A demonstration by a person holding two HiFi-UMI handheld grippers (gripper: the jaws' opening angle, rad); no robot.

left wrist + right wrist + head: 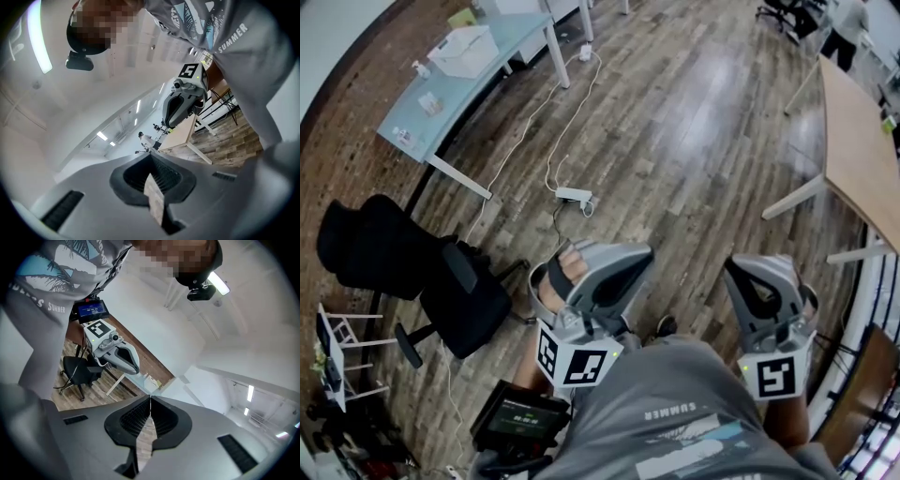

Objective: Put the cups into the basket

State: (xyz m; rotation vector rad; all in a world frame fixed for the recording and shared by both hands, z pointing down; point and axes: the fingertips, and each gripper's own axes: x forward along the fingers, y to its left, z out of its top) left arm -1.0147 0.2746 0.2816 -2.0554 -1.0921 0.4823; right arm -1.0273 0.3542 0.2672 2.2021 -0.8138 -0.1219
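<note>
Head view: glossy plank floor (pixel 694 122)

Head camera looking steeply down, close over shirt (pixel 675 412), taking in wooden floor (pixel 694 122). Camera on left hand-held gripper (pixel 150 161) looking sideways along own jaws, facing right hand-held gripper (pixel 150 401); right camera facing back. Each seeing other's tool, shirt, floor; right view sharing office chair (pixel 469 300) with head view.
</note>
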